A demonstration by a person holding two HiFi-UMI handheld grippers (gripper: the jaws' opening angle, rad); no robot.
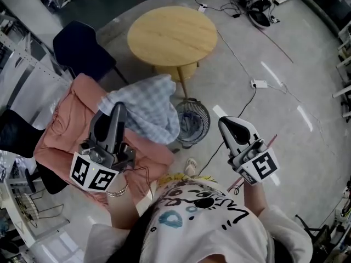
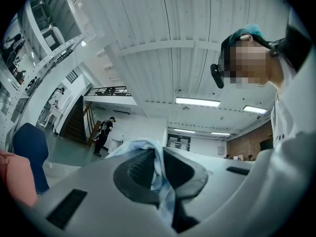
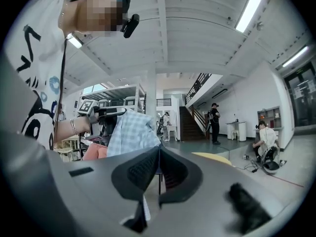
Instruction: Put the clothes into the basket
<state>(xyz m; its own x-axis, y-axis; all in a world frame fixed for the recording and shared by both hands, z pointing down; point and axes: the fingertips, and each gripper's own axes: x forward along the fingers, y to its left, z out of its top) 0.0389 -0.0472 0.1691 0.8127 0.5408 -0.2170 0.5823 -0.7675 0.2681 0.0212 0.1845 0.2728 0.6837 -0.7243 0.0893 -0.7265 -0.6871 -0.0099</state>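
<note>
A light blue checked garment point(image 1: 147, 107) hangs in the air from my left gripper point(image 1: 118, 109), which is shut on its upper edge; blue cloth point(image 2: 159, 174) shows pinched between the jaws of that left gripper point(image 2: 157, 154). The garment's lower end hangs just left of a round wire basket point(image 1: 207, 119) that stands on the floor. Under the garment lies a pink garment point(image 1: 66, 127), spread out at the left. My right gripper point(image 1: 226, 124) is to the right of the basket, shut with nothing in it. From the right gripper point(image 3: 159, 152) I see the checked garment point(image 3: 129, 132).
A round wooden table point(image 1: 173, 34) stands behind the basket, with a dark blue chair point(image 1: 82, 48) to its left. A power strip point(image 1: 259, 84) and cables lie on the floor at the right. A wire rack point(image 1: 33, 207) is at the lower left.
</note>
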